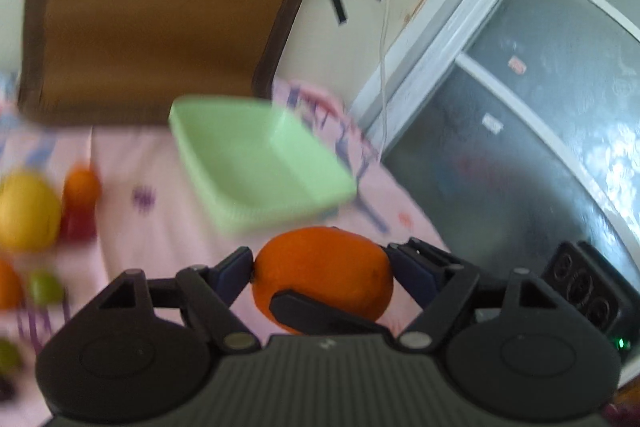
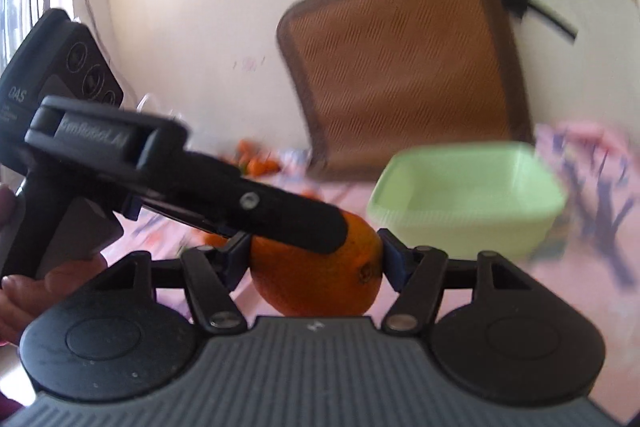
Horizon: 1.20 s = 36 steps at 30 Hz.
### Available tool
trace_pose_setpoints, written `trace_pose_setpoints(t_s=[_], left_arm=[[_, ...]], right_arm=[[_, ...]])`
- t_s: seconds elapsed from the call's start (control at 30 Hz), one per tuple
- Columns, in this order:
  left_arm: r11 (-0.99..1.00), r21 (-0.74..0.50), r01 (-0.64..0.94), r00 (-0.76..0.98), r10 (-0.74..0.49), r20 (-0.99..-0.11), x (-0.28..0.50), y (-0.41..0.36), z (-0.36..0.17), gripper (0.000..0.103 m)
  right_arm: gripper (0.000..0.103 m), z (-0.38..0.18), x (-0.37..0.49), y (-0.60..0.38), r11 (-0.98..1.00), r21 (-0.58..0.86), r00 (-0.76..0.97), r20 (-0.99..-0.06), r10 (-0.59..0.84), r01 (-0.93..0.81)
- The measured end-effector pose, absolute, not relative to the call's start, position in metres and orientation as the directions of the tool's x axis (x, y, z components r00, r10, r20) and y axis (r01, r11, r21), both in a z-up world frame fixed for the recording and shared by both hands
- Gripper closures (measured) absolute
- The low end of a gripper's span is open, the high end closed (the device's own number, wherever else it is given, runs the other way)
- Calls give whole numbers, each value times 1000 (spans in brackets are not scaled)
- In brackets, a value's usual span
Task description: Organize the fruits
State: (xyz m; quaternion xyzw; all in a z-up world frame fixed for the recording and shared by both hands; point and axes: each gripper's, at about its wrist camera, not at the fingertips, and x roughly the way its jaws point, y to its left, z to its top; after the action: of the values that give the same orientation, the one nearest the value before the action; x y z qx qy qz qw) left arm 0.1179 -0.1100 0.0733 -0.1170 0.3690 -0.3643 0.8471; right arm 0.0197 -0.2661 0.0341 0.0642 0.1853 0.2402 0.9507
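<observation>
Both the left gripper [image 1: 322, 269] and the right gripper [image 2: 316, 253] are clenched on one orange [image 1: 324, 273], apparently a handover in mid-air. The green tub [image 1: 256, 167] waits just ahead of the grippers, likely the orange's destination, on the pink cloth [image 1: 160, 227].

Bright orange fruit [image 1: 324, 267], pale green tub [image 1: 256, 167], pink cloth [image 1: 160, 235] with blurred, possibly purple motifs, brown woven mat [image 2: 400, 67]

In the right wrist view, the black camera box [image 2: 60, 75] on the left gripper [image 2: 320, 227] bears pale letters that seem to read "OAS", with smaller lines under them too blurred to read. The grey bar [image 2: 96, 143] on that gripper carries raised lettering, roughly "...Robot AI", its start unclear.
</observation>
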Motion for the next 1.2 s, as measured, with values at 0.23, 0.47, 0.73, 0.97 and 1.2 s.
trace_pose_setpoints(t_s=[0.23,0.47,0.73,0.97,1.2], left_arm=[[748,-426,509,503,-660,-558,204,-152,65,23],[771,-467,434,486,-636,-599,227,-163,24,23],[775,-452,442,555,-632,-541,202,-145,52,19],[829,-402,389,728,-544,-416,123,-28,104,15],[944,-319,80,838,-237,-492,56,91,58,15]], right_arm=[[35,34,101,-290,928,177,884,-290,366,-326],[34,6,118,-286,960,66,880,-385,278,-274],[24,3,107,-302,970,118,918,-315,242,-215],[35,24,80,-321,958,236,962,-178,205,-160],[37,46,65,-243,896,203,870,-229,436,-395]])
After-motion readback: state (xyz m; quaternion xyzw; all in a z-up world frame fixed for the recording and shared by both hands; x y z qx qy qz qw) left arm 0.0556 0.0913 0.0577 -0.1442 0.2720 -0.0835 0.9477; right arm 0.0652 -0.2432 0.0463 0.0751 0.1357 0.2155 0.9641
